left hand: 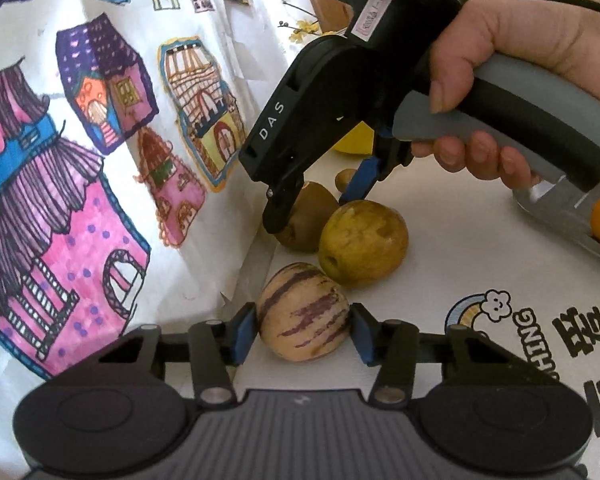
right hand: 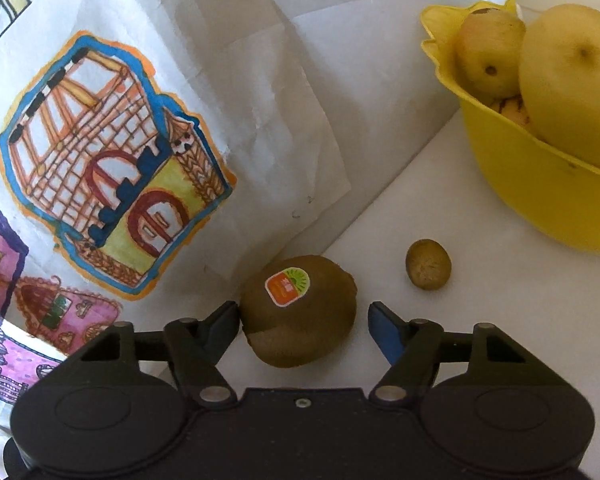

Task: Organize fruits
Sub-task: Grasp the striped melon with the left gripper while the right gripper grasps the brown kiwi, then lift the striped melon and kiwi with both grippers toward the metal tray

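We see the left gripper (left hand: pixel 305 334) with its blue pads flanking the striped melon (left hand: pixel 303 312); pad contact we cannot tell. The right gripper (right hand: pixel 304 322), angled steeply down in a hand (left hand: pixel 512 80), stands spread around the kiwi (right hand: pixel 300 312), its right pad clear. Just beyond the melon lies a yellow-green fruit (left hand: pixel 363 242). Far right stands the yellow bowl (right hand: pixel 540 192) with pears.
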A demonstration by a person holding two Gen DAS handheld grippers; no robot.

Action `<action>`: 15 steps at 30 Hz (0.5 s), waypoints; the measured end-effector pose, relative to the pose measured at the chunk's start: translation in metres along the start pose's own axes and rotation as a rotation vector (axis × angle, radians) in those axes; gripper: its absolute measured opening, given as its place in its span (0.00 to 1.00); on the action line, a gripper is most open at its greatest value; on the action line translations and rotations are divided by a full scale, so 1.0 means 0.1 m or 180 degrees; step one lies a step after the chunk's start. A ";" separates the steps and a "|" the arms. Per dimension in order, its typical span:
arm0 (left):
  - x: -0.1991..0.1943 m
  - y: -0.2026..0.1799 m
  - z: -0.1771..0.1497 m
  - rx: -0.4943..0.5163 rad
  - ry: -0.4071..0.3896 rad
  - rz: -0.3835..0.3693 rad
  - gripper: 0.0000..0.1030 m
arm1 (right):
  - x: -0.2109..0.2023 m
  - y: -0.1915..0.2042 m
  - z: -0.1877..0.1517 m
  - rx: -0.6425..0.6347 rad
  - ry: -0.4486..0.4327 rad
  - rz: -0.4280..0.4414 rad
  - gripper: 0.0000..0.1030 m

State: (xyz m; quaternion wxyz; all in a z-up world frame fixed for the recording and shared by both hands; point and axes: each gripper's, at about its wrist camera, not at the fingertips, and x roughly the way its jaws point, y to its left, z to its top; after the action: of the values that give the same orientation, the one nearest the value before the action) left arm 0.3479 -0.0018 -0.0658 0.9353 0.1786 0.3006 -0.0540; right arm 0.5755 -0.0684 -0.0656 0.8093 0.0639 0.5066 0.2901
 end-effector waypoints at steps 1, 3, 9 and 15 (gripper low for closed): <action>0.02 0.01 0.01 -0.0013 0.0006 0.0001 0.52 | 0.02 0.00 0.01 0.0006 0.0003 0.0003 0.69; 0.06 0.05 -0.01 -0.0053 0.0008 -0.0002 0.52 | 0.03 0.00 0.03 0.0027 0.0013 0.0027 0.65; 0.02 0.13 -0.06 -0.0205 0.0015 -0.0024 0.50 | 0.07 0.06 -0.02 0.0055 0.0000 0.0016 0.62; -0.03 0.20 -0.11 -0.0331 0.0023 -0.0069 0.50 | -0.11 0.01 -0.15 0.0166 -0.0041 0.0022 0.62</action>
State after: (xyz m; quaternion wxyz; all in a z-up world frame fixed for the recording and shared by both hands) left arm 0.3436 0.0209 -0.0664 0.9416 0.1268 0.3082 -0.0479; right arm 0.5587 -0.0761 -0.0640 0.8097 0.0886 0.5086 0.2792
